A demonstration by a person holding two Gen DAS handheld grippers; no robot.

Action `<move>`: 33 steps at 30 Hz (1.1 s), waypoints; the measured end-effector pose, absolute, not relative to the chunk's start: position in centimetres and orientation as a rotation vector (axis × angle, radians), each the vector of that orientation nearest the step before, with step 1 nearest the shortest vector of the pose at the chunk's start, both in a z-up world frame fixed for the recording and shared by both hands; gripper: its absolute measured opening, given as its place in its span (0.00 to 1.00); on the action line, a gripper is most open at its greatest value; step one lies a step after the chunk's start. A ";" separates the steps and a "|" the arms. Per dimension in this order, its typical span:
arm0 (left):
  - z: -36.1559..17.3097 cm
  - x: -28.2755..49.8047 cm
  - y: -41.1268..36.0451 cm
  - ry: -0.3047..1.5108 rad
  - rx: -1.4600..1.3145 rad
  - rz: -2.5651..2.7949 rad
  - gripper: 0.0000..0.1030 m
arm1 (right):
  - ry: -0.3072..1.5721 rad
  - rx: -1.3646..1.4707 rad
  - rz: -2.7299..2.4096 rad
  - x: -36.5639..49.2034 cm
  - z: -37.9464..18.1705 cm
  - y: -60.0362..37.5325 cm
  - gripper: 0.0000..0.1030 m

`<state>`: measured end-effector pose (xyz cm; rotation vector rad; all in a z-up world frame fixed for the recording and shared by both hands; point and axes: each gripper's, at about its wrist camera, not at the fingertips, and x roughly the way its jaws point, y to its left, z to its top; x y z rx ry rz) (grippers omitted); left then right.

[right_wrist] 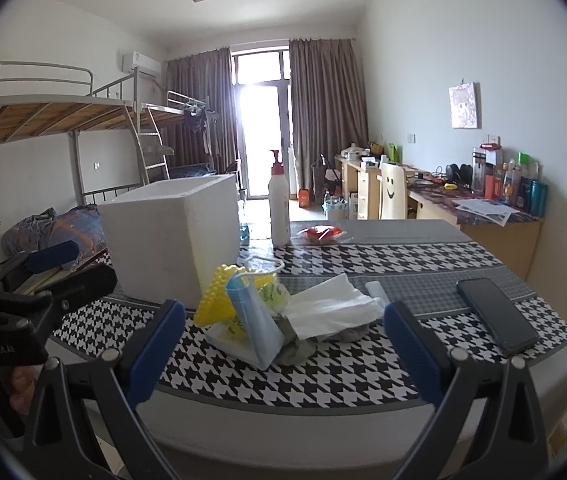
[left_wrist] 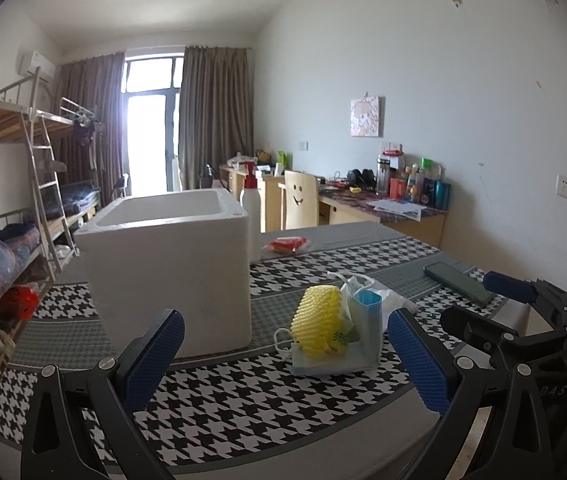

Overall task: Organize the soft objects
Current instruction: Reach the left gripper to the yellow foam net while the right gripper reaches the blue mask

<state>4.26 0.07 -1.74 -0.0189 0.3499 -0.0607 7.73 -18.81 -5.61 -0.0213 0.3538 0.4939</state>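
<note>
A pile of soft things lies on the houndstooth table: a yellow foam net (left_wrist: 317, 322) (right_wrist: 215, 296), a blue face mask (left_wrist: 365, 334) (right_wrist: 253, 320), a white tissue (right_wrist: 335, 306) and a clear plastic bag (left_wrist: 349, 280). A white foam box (left_wrist: 167, 264) (right_wrist: 171, 236), open on top, stands left of the pile. My left gripper (left_wrist: 285, 364) is open and empty, just short of the pile. My right gripper (right_wrist: 283, 354) is open and empty, also just before the pile. The right gripper also shows in the left wrist view (left_wrist: 515, 308).
A black phone (left_wrist: 459, 282) (right_wrist: 497, 314) lies on the table at right. A white pump bottle (right_wrist: 278, 200) (left_wrist: 250, 210) and a red packet (right_wrist: 321, 234) (left_wrist: 288, 245) sit at the far side. Bunk beds stand left, desks along the right wall.
</note>
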 end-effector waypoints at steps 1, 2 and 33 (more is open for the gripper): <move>-1.8 4.6 0.0 0.356 -0.015 -0.063 0.99 | 0.356 -0.020 0.493 7.8 -5.6 -18.9 0.98; -1.9 4.8 0.0 0.362 -0.013 -0.064 0.99 | 0.358 -0.019 0.493 8.0 -5.7 -18.9 0.98; -5.6 11.3 0.0 0.536 0.022 -0.131 0.94 | 0.484 -0.044 0.502 11.6 -8.4 -18.1 0.98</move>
